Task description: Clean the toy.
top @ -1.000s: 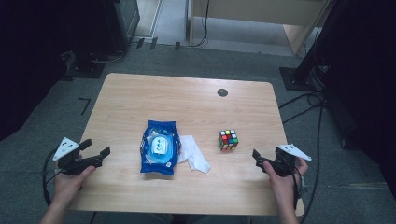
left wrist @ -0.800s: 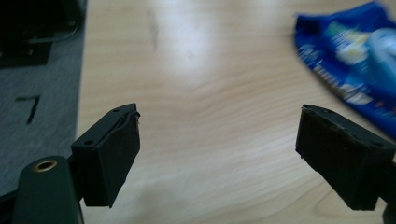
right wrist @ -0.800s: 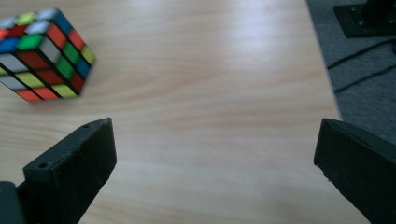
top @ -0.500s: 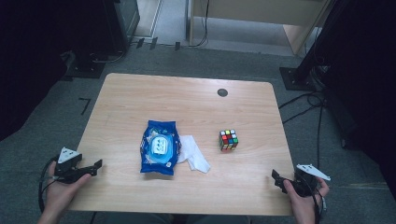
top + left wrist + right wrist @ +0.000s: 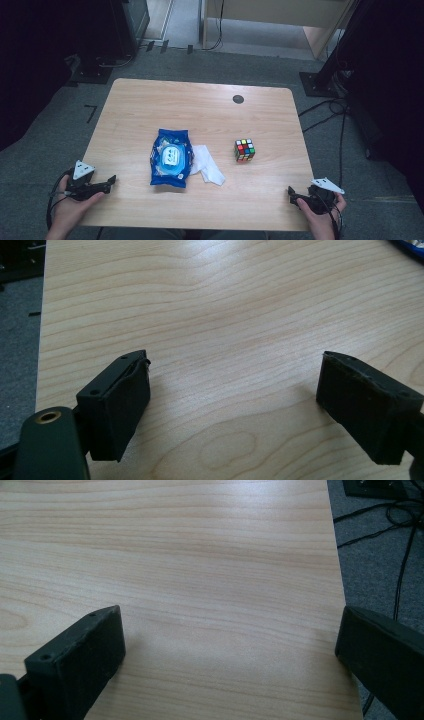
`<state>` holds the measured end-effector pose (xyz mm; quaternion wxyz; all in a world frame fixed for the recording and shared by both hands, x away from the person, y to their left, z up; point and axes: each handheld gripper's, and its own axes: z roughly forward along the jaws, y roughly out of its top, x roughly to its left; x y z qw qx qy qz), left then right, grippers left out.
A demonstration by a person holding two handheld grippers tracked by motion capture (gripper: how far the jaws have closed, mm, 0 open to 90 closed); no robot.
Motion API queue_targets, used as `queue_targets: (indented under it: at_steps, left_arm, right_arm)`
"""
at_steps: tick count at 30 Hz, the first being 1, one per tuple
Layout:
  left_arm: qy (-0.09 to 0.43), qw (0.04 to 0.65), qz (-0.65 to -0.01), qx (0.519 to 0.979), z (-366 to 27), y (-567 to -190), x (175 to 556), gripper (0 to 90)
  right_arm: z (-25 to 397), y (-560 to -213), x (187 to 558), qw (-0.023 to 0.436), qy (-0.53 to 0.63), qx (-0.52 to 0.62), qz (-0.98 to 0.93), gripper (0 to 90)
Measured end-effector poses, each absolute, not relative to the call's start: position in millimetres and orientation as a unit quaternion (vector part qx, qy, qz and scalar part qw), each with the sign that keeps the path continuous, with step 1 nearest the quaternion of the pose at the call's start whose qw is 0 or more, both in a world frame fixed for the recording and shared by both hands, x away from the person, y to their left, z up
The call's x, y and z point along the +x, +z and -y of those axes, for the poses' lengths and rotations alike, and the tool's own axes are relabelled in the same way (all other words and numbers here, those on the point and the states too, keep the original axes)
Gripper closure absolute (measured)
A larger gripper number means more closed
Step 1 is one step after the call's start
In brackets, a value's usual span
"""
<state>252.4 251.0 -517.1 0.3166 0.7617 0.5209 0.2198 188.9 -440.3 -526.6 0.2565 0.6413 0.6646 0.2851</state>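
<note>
Both tools, left tool [image 5: 111,181] and right tool [image 5: 291,194], gaped wide and empty at the surface [image 5: 200,110] edge; reaching the wipes packet [image 5: 171,157] squarely seemed wisest.

A lab: lone wooden table [image 5: 150,105], grey carpet [image 5: 60,125], floor cables [image 5: 325,107].

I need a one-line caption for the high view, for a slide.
Two hand-held grippers, left and right, wait open at the near table corners; blue wipes pack, white wipe and puzzle cube lie untouched.
</note>
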Motion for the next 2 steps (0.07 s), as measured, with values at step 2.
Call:
queue_targets:
  at_steps: [2]
  left_arm:
    - [0.219, 0.317, -0.520, 0.762, -251.5, -517.0, 252.7, 14.1]
  right_arm:
    - [440.2, -526.6, 188.8, 0.256, 0.285, 0.642, -0.664, 0.0]
